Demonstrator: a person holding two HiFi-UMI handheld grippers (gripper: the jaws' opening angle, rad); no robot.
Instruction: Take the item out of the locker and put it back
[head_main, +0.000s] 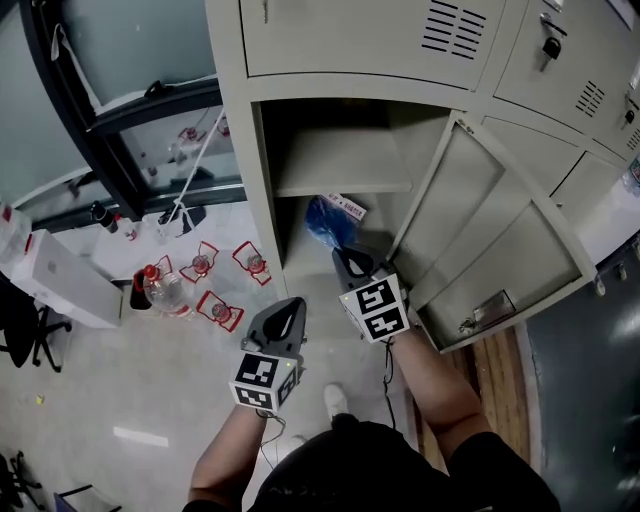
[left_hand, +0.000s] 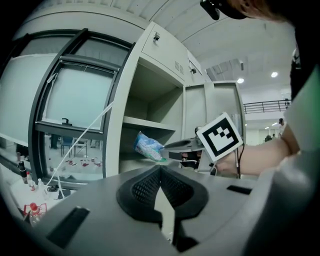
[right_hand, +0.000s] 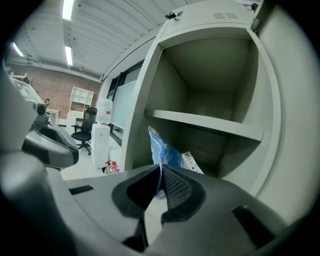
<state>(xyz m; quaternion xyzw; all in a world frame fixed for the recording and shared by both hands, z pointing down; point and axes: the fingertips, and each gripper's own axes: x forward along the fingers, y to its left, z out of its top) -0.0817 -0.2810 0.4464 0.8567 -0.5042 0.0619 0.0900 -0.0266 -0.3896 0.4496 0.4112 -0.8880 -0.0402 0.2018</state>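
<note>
Progress looked to me about midway: the locker (head_main: 262, 180) stood with its door (head_main: 490, 240) swung wide, and the blue packet (head_main: 335, 220) was already gripped rather than lying loose, held at the mouth of the lower compartment just under the shelf (head_main: 340, 165). Whether it was coming out or going back I could not tell from where things stood; either way it had not yet been set to rest inside, and the door had not been closed. The right gripper (head_main: 345, 256) had its jaws pinched together on the packet's near edge, so that the bag stood up from between them. The left gripper (head_main: 292, 304) hung lower and to the side, outside the locker, its jaws closed on nothing and taking no part. The packet itself was a soft, crinkled plastic bag, bright blue with a white end carrying some red print too small to read; it looked light and floppy, bending above the grip, and I judged it would sag or slip if the pinch eased before it reached the compartment floor
</note>
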